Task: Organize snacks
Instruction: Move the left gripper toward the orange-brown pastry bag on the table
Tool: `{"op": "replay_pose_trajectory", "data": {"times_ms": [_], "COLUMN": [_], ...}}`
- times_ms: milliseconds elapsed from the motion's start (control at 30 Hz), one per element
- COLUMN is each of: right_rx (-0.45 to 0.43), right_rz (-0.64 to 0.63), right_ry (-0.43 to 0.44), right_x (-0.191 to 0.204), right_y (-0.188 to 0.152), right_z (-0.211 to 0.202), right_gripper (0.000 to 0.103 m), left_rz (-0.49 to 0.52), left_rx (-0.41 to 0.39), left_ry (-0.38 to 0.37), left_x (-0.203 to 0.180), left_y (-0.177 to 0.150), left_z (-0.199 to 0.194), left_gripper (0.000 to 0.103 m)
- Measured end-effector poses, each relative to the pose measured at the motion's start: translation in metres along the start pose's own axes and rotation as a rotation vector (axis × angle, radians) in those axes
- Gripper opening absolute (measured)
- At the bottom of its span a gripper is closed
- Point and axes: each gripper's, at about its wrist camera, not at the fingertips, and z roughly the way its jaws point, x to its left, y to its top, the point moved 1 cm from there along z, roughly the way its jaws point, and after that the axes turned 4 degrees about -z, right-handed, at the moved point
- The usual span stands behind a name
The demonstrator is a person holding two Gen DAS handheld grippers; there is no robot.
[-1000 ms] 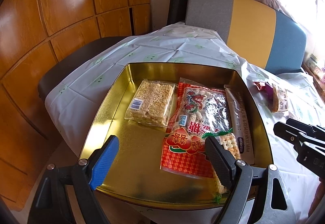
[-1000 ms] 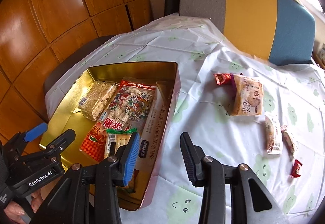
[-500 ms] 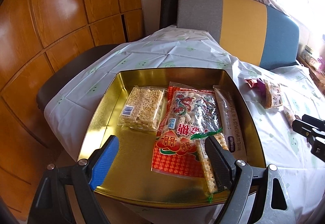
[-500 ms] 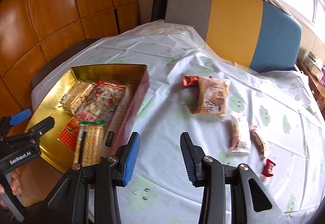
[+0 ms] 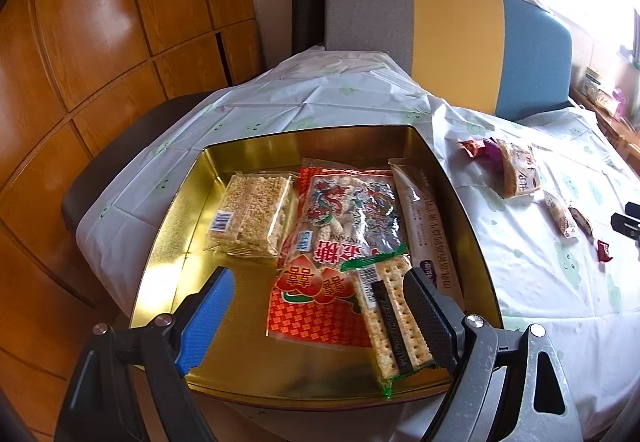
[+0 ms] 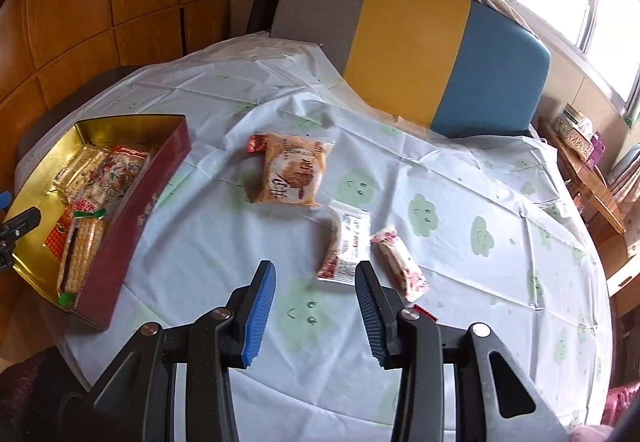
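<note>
**On the desk: snacks half sorted**

Near the desk's left edge sits the gold tin (image 5: 168, 226) with a cracker pack (image 5: 390, 316) lying lengthwise toward the near rim. A tan pastry packet (image 6: 294, 173) lies mid-desk. Left gripper (image 5: 316, 318) and right gripper (image 6: 314, 316) fingers are spread wide, holding nothing.

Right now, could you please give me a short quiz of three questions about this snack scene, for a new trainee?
1. True or false: the right gripper holds a snack.
2. How many packets lie inside the gold tin? A) two B) four C) six
3. Fill in: the cracker packet lies partly on the ____ candy bag.

Key: 1 false, its jaws are open and empty; 2 B; 3 red.
</note>
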Motion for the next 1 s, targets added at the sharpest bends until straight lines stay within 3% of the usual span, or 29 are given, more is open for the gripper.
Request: {"op": "replay_pose_trajectory", "data": {"times_ms": [100, 267, 333, 500, 767, 1000], "right_rx": [0.019, 0.062, 0.069, 0.122, 0.11, 0.091], "right_rz": [-0.012, 0.017, 0.059, 0.209, 0.296, 0.335], "right_ry": [-0.04, -0.102, -0.114, -0.083, -0.067, -0.051], "right_x": [-0.021, -0.059, -0.074, -0.102, -0.117, -0.123], "right_y": [-0.007, -0.022, -0.028, -0.037, -0.037, -0.035], "right_z": [0.003, 0.013, 0.018, 0.031, 0.025, 0.021], "right_gripper": [0.049, 0.049, 0.049, 0.049, 0.049, 0.049], "left_rz": [0.022, 0.042, 0.076, 0.096, 0.146, 0.184], "left_rx": [0.006, 0.041, 0.041, 0.066, 0.122, 0.159], "left_ry": [-0.019, -0.1, -0.087, -0.119, -0.207, -0.24], "left_x": [-0.008, -0.025, -0.037, -0.067, -0.138, -0.202], "left_y": [0.001, 0.008, 0.011, 0.027, 0.058, 0.077], "left_z": [0.001, 0.004, 0.003, 0.009, 0.039, 0.077], "left_gripper": [0.087, 0.087, 0.087, 0.087, 0.087, 0.087]}}
